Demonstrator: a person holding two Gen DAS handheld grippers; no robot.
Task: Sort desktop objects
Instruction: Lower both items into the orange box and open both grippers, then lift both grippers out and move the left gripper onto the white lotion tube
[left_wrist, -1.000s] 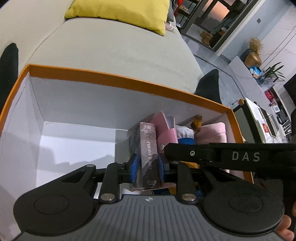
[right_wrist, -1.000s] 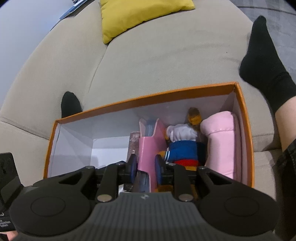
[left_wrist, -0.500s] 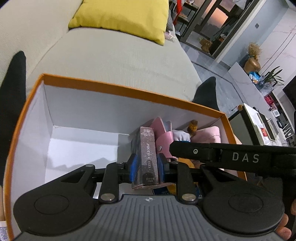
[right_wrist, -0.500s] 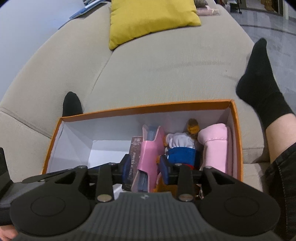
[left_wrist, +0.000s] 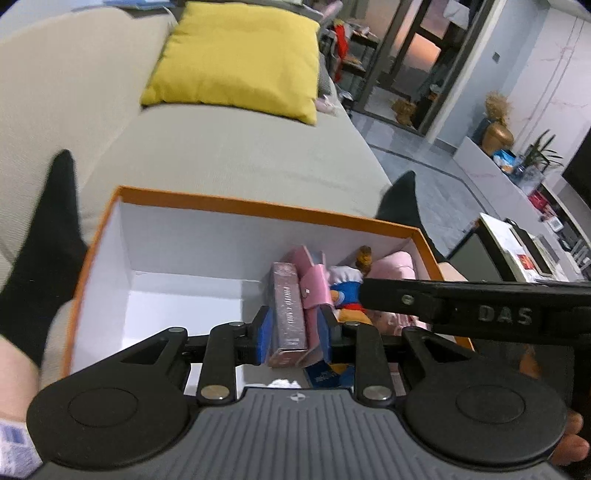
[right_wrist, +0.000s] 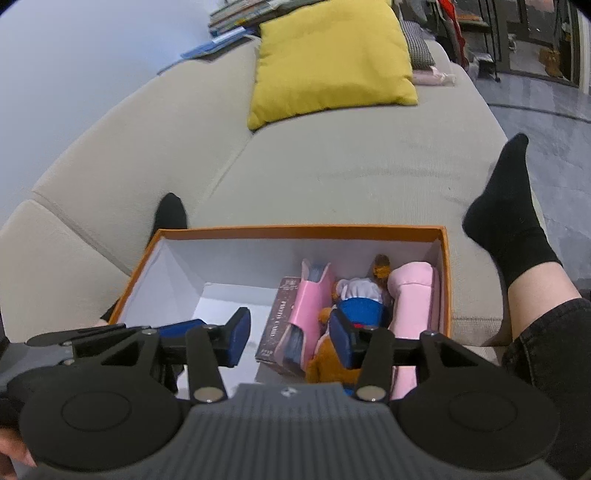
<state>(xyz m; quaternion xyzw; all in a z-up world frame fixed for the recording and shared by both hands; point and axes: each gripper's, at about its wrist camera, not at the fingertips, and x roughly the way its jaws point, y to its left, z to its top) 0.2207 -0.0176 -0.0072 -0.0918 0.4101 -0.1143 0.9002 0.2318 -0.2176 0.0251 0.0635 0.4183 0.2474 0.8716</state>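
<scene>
Left wrist view: the left gripper (left_wrist: 295, 332) is easing its fingers off the photo card box (left_wrist: 288, 314) still between them, upright against the pink wallet (left_wrist: 314, 288) toward the right end of the orange box (left_wrist: 258, 206), likely to save room. The right gripper (right_wrist: 291, 338) spreads its fingers, holding nothing.

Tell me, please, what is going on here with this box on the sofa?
A person on a sofa is sorting things into an orange box, a claw in each hand. The left claw straddles a brown card box and a pink wallet, its jaws opening. The right claw is opening, nothing pressed between its pads. A plush toy and pink roll are already inside.
</scene>
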